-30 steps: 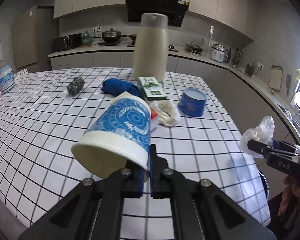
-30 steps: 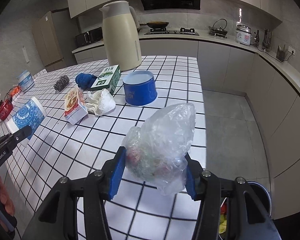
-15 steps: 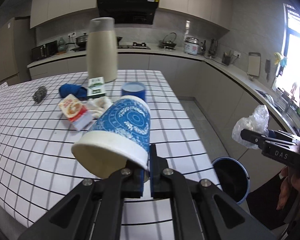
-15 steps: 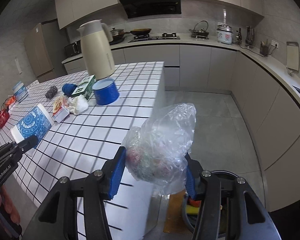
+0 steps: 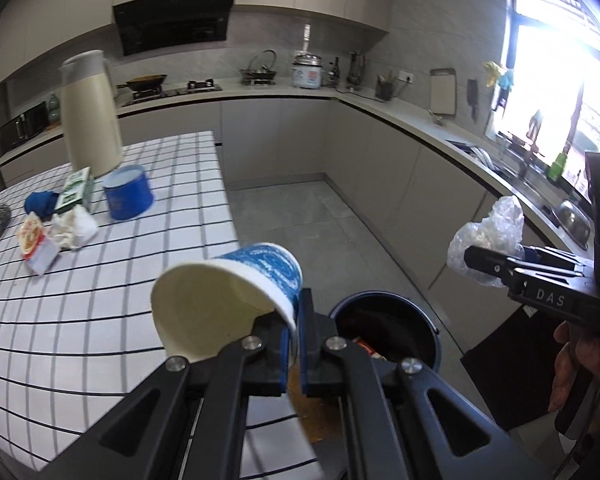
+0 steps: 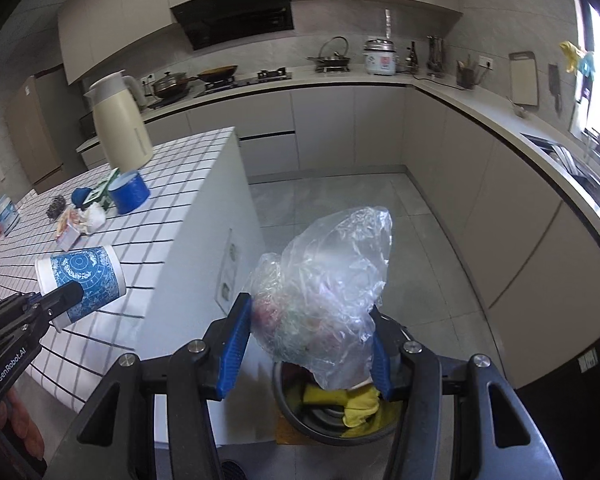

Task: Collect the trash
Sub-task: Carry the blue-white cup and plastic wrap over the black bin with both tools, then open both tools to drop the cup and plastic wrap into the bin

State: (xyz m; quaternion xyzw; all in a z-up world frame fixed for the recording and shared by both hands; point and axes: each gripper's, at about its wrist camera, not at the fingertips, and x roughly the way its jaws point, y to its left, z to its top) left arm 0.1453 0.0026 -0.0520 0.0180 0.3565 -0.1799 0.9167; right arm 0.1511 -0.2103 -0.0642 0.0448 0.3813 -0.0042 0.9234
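The left gripper [image 5: 294,344] is clamped on the rim of the blue-patterned paper cup [image 5: 236,288], tipped on its side with its mouth toward the camera, and just beyond and below its fingers sits the dark trash bin [image 5: 392,332] on the floor. The right gripper [image 6: 306,344] squeezes a crumpled clear plastic bag [image 6: 324,292] directly above that bin [image 6: 300,416], yellow scraps inside. Off to the left, the checked tabletop [image 6: 172,208] carries a blue tub [image 6: 130,192], a crumpled tissue [image 6: 94,216] and a cream jug [image 6: 120,128].

Jug: tall cream thermos jug [image 6: 121,124] upright at the far end of the white grid-patterned table [image 6: 172,200].
Stove: black range hood [image 6: 236,16] above a dark frying pan [image 6: 218,72].
Counter: white rice cooker [image 6: 380,58], pale cutting board [image 6: 523,78] against the wall.
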